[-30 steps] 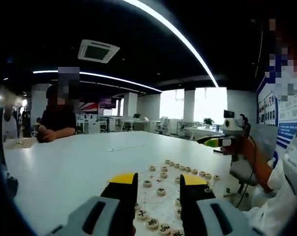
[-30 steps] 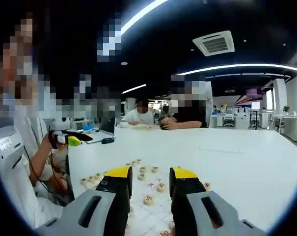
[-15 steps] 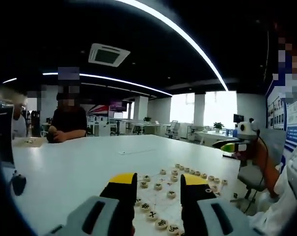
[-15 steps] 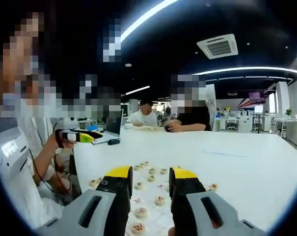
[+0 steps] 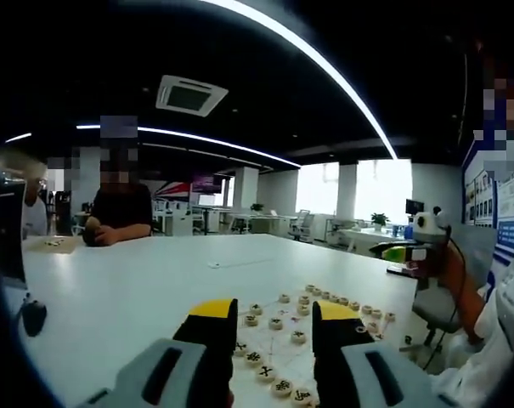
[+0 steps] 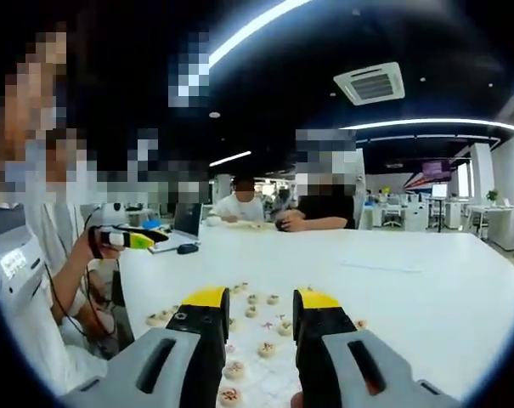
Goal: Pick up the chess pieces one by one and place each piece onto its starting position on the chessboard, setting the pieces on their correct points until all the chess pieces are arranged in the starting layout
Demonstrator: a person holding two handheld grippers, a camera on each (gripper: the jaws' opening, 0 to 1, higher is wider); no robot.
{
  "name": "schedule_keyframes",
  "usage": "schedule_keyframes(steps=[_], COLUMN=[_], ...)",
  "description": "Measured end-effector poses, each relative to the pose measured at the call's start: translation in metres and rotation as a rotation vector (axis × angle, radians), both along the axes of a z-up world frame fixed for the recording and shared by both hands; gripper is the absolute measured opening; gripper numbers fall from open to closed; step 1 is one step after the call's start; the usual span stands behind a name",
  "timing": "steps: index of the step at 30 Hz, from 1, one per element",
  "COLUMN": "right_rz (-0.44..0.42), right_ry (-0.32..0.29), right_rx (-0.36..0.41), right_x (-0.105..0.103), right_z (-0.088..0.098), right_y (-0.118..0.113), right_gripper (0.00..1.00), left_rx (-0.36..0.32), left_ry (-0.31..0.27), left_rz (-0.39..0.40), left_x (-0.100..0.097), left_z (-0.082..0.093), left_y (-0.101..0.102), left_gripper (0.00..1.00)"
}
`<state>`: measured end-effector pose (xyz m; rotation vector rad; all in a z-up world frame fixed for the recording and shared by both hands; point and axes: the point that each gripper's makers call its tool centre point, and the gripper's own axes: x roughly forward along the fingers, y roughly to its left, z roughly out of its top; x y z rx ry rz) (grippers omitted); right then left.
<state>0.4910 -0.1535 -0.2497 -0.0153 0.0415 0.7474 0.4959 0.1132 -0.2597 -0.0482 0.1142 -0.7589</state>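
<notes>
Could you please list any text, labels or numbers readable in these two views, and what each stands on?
None can be read as text.
Chess pieces: dark and red characters on top, too small and blurred to quote.
Wall posters: blue panels with print, too blurred.
White device at a person's side: small label, illegible.

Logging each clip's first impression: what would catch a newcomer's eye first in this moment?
The round wooden chess pieces scattered on the pale chessboard lie just beyond the yellow-tipped left gripper, whose jaws stand apart and empty. The right gripper is likewise open above more pieces. Across the big white table a person in a dark top sits with hands together.
</notes>
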Motion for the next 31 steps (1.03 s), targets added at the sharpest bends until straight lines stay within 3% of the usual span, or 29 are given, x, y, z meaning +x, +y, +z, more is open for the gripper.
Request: schedule_keyframes(steps=[31], right_rz=[-0.043], right_ry=[-0.012], right_rx=[-0.027], right_x=[0.0015], right_z=[0.0033], right_y=[-0.0062], right_gripper=[0.31], left_rx=[-0.004], left_ry=[0.006], left_rz=[0.014], left_x=[0.0028], left_z=[-0.0018], left_y=[0.0047], left_gripper=[0.36])
